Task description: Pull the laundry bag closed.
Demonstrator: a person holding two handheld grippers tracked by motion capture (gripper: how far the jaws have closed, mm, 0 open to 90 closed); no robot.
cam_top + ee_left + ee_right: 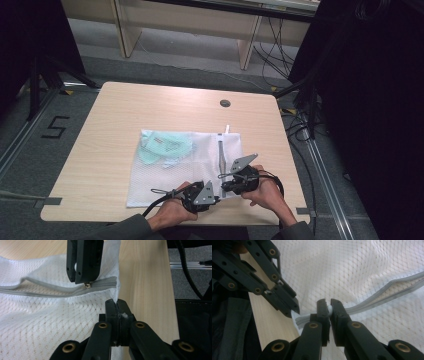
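A white mesh laundry bag (185, 167) lies flat near the front-centre of a light wood table (100, 130), w/ pale green items (162, 146) inside at its far left. 2 hand-held grippers meet at the bag's near right corner. Left gripper (117, 305) is clenched on the bag's corner fabric. Right gripper (328, 307) is clamped on the white zipper pull (329, 308) at the end of the grey zipper (100, 285), just beside the left gripper.
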